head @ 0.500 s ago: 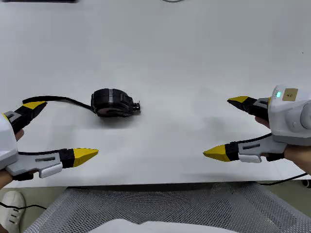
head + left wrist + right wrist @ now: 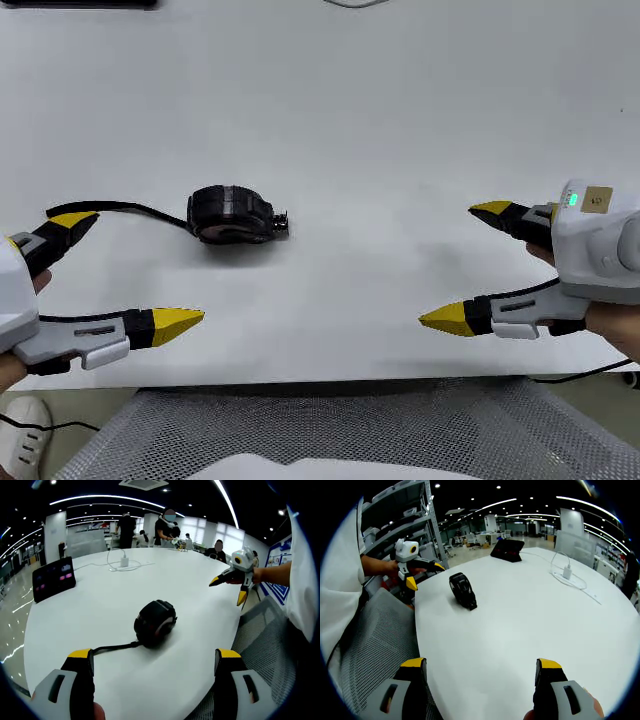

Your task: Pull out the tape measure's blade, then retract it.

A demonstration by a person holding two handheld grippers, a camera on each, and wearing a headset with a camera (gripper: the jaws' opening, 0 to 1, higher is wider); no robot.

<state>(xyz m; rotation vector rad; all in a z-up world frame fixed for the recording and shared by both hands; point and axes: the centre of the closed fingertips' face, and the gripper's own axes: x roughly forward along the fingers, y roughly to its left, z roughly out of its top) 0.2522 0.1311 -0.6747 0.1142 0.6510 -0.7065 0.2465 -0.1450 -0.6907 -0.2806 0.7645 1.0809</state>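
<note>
Jaws of both grippers gape wide, holding nothing, above the front edge of the white desk [image 2: 400,120]: left gripper [image 2: 140,266], right gripper [image 2: 450,264]. Nearer the left one lies the black tape measure [image 2: 232,213], its strap [image 2: 120,207] trailing toward the desk's left edge.

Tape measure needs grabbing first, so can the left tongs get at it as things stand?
Probably yes: the tape measure lies on the white table just ahead of the open left tongs, with only its black strap between them.

Open-plan office: ceiling strip lights [image 2: 496,503], shelving [image 2: 395,505]
</note>
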